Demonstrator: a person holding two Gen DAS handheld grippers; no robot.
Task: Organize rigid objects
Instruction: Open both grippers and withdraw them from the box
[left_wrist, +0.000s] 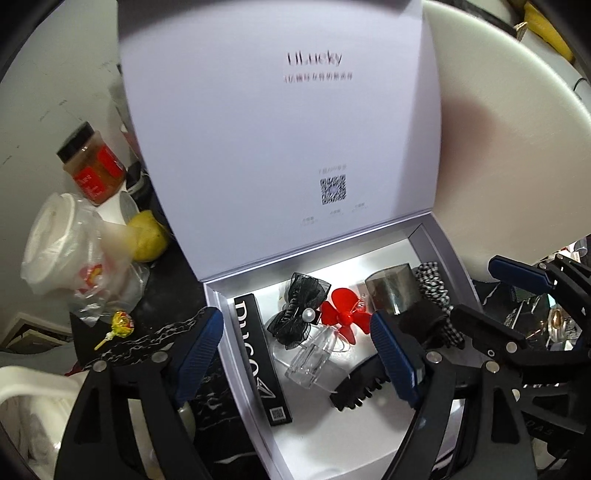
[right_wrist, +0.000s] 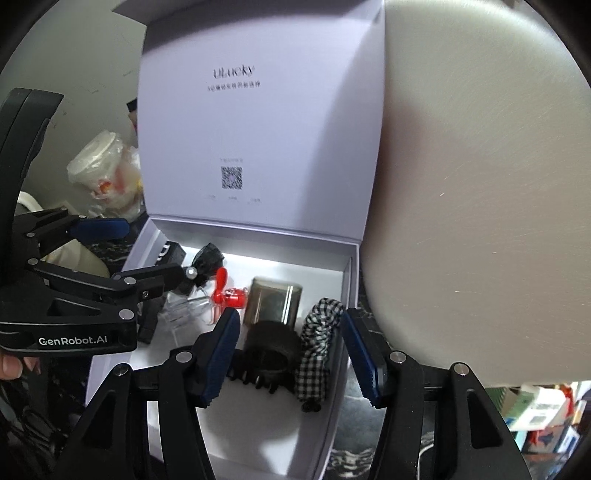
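Note:
An open white box (left_wrist: 243, 373) (right_wrist: 347, 291) with its lid upright holds a long black carton (left_wrist: 263, 365), a black bow clip with a pearl (left_wrist: 301, 310), a red propeller fan (left_wrist: 345, 317) (right_wrist: 231, 295), a clear plastic piece (left_wrist: 314, 362), a grey tin (left_wrist: 393, 291) (right_wrist: 275, 301), a black claw clip (left_wrist: 360, 387) (right_wrist: 267, 356) and a checkered scrunchie (left_wrist: 437, 291) (right_wrist: 319, 347). My left gripper (left_wrist: 295, 354) is open and empty over the box. My right gripper (right_wrist: 291, 350) is open and empty, with the claw clip and scrunchie lying between its fingers.
Left of the box stand a jar with a black lid (left_wrist: 92, 162), a bagged white cup (left_wrist: 59, 243) (right_wrist: 98, 158), a yellow fruit (left_wrist: 147, 236) and a lollipop (left_wrist: 120, 325). A large white round surface (right_wrist: 480, 184) stands right of the box. The tabletop is dark marble.

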